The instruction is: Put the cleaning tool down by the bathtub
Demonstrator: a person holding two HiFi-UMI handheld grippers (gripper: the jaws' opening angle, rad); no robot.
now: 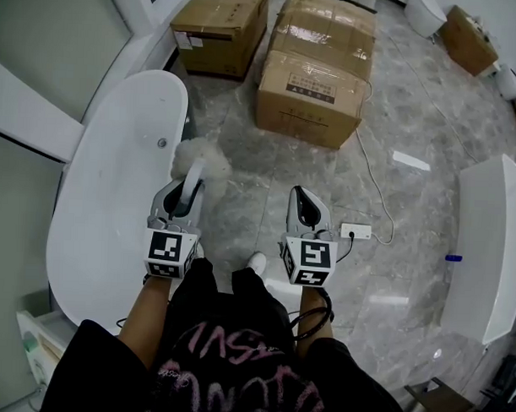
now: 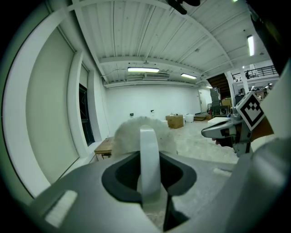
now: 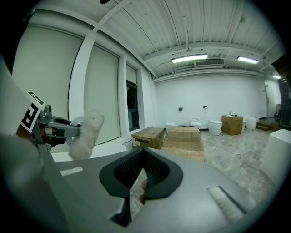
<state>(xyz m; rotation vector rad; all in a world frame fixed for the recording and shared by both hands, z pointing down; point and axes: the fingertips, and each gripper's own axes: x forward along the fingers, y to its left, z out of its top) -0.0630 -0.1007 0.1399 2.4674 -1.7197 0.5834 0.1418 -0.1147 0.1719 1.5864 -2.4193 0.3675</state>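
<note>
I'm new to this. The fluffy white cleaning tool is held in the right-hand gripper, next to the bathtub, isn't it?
Not quite. The left gripper holds the fluffy white cleaning tool, next to the bathtub. The left gripper view shows its jaws closed on the tool. The right gripper has its jaws together with nothing between them, as the right gripper view shows.

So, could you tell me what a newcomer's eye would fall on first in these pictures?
The long white bathtub along the left of the head view stands out first. The fluffy white cleaning tool is held near its right edge by the left claw, which is shut on it. Ahead sit large cardboard boxes, while the right claw hangs shut and empty.
</note>
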